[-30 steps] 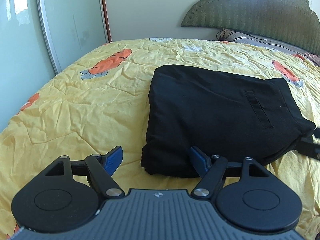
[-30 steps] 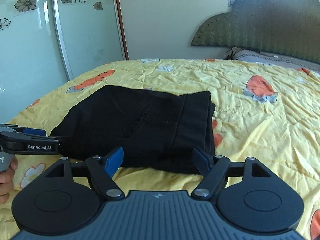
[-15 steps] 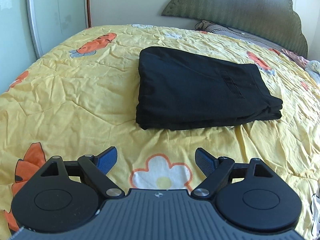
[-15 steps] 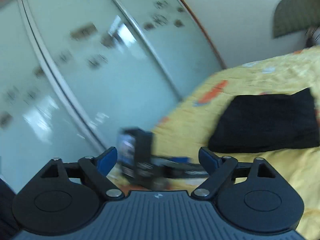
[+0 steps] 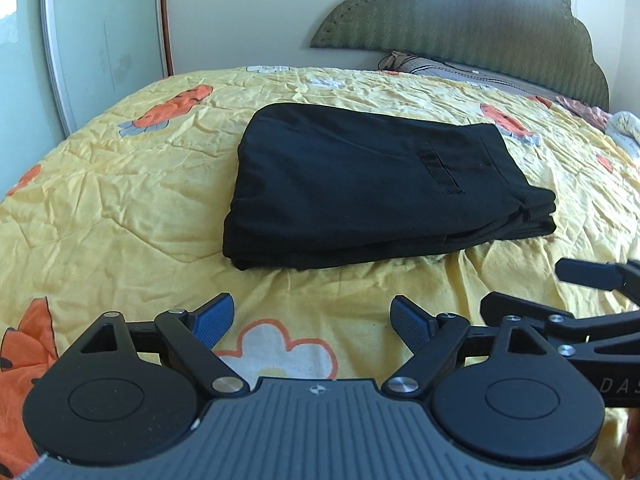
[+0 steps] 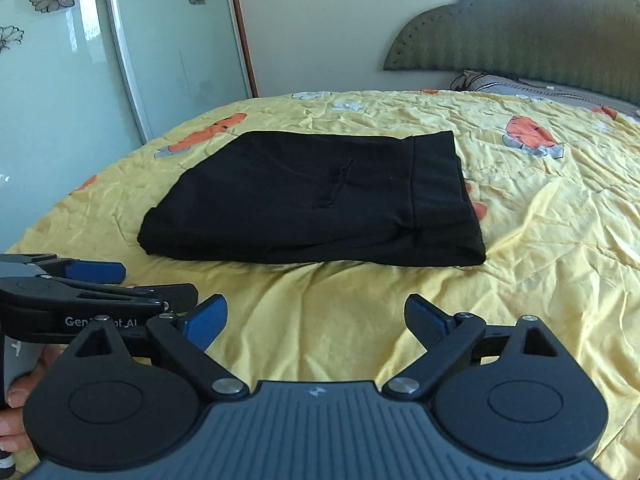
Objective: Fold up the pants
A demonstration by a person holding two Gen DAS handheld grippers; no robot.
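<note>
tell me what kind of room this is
Most likely a bedroom. The folded black pants lie on a bed with a yellow floral quilt, a scalloped padded headboard stands behind, and sliding glass wardrobe doors stand to the left.

Pants (image 5: 360,188): solid black. Bedspread (image 5: 120,200): yellow, printed with orange carrots and white, orange-outlined flowers. Headboard (image 5: 460,20): olive green, finely ribbed. Sliding doors (image 6: 60,80): pale green glass carrying dark flower decals. Left gripper (image 5: 312,320) and right gripper (image 6: 316,318): black bodies, blue finger pads.
</note>
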